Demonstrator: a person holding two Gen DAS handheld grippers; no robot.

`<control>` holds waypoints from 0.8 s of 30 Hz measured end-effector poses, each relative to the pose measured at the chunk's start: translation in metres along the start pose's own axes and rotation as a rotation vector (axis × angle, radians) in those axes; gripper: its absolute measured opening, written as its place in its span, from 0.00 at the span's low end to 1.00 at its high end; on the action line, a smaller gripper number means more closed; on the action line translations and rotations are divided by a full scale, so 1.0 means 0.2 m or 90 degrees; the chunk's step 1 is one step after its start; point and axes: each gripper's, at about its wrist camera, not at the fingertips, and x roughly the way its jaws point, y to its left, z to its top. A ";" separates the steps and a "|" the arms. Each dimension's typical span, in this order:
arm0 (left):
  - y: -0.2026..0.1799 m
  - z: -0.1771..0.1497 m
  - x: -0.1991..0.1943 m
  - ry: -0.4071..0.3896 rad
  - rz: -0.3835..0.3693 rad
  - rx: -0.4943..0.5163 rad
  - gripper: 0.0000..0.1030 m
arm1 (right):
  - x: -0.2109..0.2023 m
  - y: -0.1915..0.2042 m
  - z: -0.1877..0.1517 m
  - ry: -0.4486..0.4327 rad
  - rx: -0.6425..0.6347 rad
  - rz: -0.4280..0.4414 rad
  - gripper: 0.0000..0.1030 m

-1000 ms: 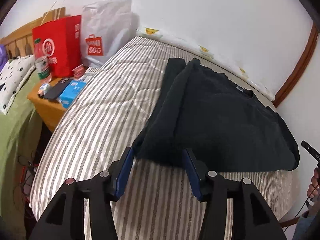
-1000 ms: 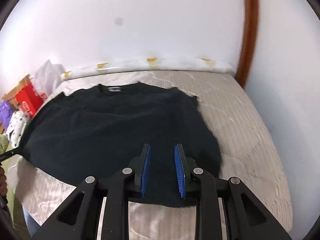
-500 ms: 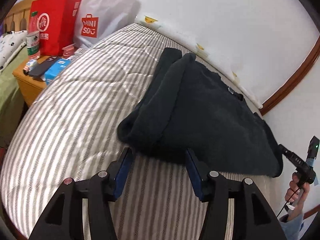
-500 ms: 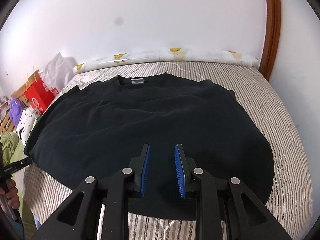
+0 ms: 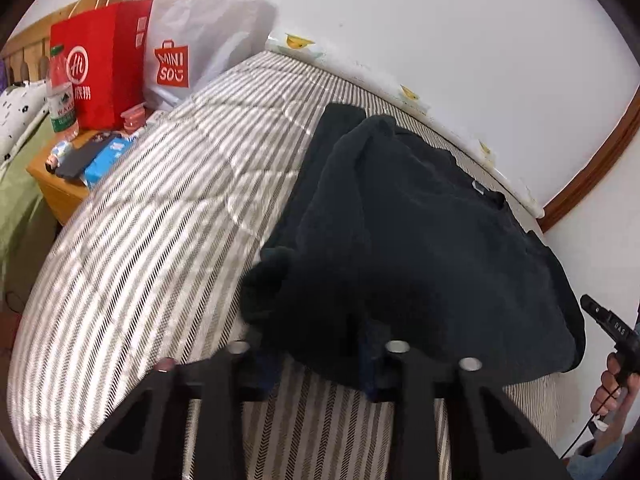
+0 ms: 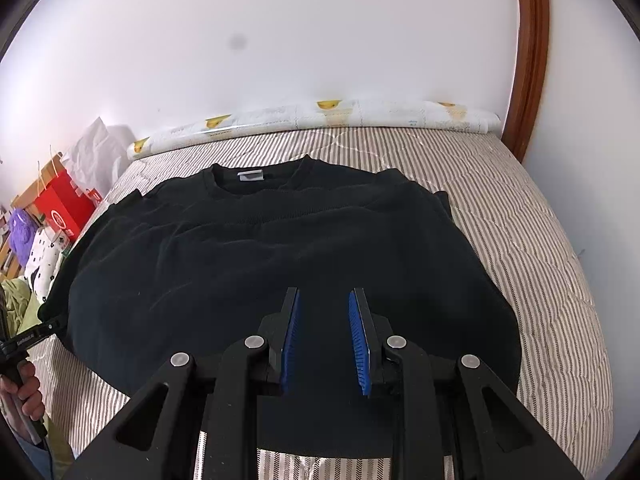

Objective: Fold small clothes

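A black sweater [image 6: 280, 248] lies flat on the striped bed [image 6: 540, 240], collar and white label toward the wall. In the left wrist view the sweater [image 5: 420, 232] has its near sleeve folded over the body. My left gripper [image 5: 316, 356] is open, with the sweater's bunched hem corner lying between its blue pads [image 5: 370, 344]. My right gripper [image 6: 323, 336] is open and empty, hovering over the sweater's lower middle.
A red paper bag [image 5: 100, 68] and a white Miniso bag [image 5: 192, 40] stand by a wooden nightstand [image 5: 60, 192] with a bottle and small items. A rolled white mat [image 6: 320, 120] lines the wall. A brown door frame [image 6: 528, 52] stands at the right.
My left gripper moved forward so the sweater's hem corner now sits between its pads. My right gripper shifted left over the sweater, whose right sleeve now lies folded in.
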 end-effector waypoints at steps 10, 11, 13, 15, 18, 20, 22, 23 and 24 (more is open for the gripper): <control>-0.21 0.09 -0.16 -0.054 0.036 0.066 0.13 | -0.03 -0.06 -0.05 -0.003 0.002 0.016 0.24; -0.25 0.11 -0.18 -0.060 0.038 0.072 0.13 | -0.03 -0.08 -0.06 -0.002 0.003 0.016 0.24; -0.34 0.14 -0.21 -0.073 0.045 0.092 0.13 | -0.04 -0.11 -0.07 -0.004 0.007 0.013 0.24; -0.44 0.18 -0.24 -0.088 0.044 0.113 0.12 | -0.05 -0.14 -0.08 -0.008 0.010 0.013 0.24; -0.65 0.22 -0.28 -0.104 0.025 0.160 0.12 | -0.07 -0.18 -0.09 -0.015 0.009 -0.004 0.24; -0.80 0.23 -0.28 -0.110 0.011 0.193 0.11 | -0.09 -0.22 -0.10 -0.018 0.009 -0.019 0.24; -0.95 0.23 -0.27 -0.112 -0.005 0.229 0.11 | -0.10 -0.27 -0.11 -0.019 0.013 -0.030 0.24; -1.04 0.22 -0.25 -0.109 -0.014 0.253 0.11 | -0.11 -0.29 -0.11 -0.020 0.016 -0.033 0.24; -1.14 0.19 -0.22 -0.103 -0.026 0.277 0.11 | -0.12 -0.32 -0.12 -0.023 0.020 -0.037 0.24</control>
